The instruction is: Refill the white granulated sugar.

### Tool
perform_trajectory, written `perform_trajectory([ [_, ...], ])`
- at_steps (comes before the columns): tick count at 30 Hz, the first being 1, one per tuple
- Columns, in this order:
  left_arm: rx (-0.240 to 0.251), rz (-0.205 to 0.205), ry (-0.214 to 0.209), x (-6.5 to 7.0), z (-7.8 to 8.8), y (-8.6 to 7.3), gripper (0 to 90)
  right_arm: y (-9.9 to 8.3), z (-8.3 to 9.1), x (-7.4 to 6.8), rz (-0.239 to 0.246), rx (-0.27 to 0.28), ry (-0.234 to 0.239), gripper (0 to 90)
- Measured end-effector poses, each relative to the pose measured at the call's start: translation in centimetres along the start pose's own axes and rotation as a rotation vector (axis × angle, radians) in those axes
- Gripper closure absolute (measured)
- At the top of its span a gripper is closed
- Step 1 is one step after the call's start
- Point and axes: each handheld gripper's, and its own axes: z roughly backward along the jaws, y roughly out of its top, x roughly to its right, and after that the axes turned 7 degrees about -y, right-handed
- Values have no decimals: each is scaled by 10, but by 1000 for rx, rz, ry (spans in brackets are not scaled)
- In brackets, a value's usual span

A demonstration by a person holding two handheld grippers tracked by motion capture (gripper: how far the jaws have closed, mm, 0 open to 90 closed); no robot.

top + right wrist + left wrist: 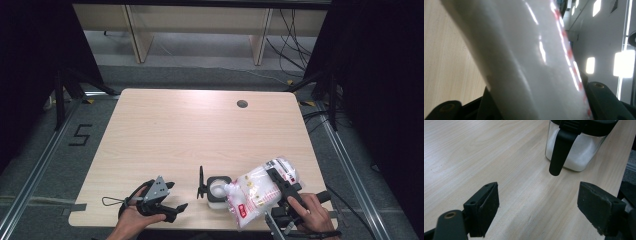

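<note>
A person sits at a wooden table with a claw in each hand.

The right claw pinches a see-through bag full of white grains. The bag has red marks on it. It is tipped over to the left, with its open corner right above a small box near the front edge of the table. From the right gripper view, the bag is squeezed between the two black jaws and looks very big and white.

The box is clear with a black rim on top. It already has white grains inside. Its black lid stands up on the left side of the box.

The left claw is near the front edge of the table, to the left of the box and apart from it. Its jaws are spread wide and there is nothing between them. From the left gripper view, the box sits on the table a little way ahead, and a black flap hangs down in front of it.
</note>
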Motion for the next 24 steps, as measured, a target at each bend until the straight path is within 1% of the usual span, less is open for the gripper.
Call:
perform_trajectory([
  [1,-7,-7,0,0,1,0,173,0,0,-1,-1,-6,0,547],
  [2,-15,-14,1,-1,1,0,173,0,-1,-2,12,8,-6,549],
  [3,7,7,-1,1,0,0,173,1,-1,-3,27,0,-9,552],
  [4,4,7,1,0,0,0,173,1,0,-3,41,-11,-5,553],
  [5,-8,-4,4,-1,0,0,173,2,-1,-4,55,0,-15,554],
  [6,-8,-6,4,-1,0,0,173,2,-1,-4,75,-1,-17,556],
  [7,2,2,-1,0,0,0,173,3,1,-6,63,-29,-7,558],
  [8,-1,-2,0,0,0,0,173,3,-1,-5,107,6,-26,562],
  [9,1,0,-1,0,0,0,173,4,-1,-7,105,5,-40,565],
  [10,9,7,-2,1,-1,0,174,4,-2,-8,111,-2,-39,567],
  [11,12,14,-4,1,-1,0,173,4,-1,-11,105,-24,-16,570],
  [12,10,14,-6,1,-1,0,173,4,-2,-10,139,-12,-11,573],
  [13,11,15,-6,1,-1,0,173,3,-3,-12,139,0,-21,575],
  [14,11,15,-6,1,-1,0,173,3,-3,-10,171,6,-18,577],
  [16,11,15,-6,1,-1,0,173,3,-3,-8,205,7,-28,580],
  [19,11,14,-6,1,0,0,174,3,-1,-7,204,2,-30,585],
  [20,12,16,-6,1,0,0,173,3,0,-7,203,12,-45,587],
  [21,12,15,-6,1,0,0,173,4,0,-7,201,25,-77,589],
  [22,4,8,-2,0,0,0,173,4,2,-4,185,15,-63,590],
  [23,-14,-10,7,-1,1,0,173,5,2,-2,181,25,-73,590],
  [24,-6,0,2,0,0,0,173,5,3,-1,183,21,-83,590],
])
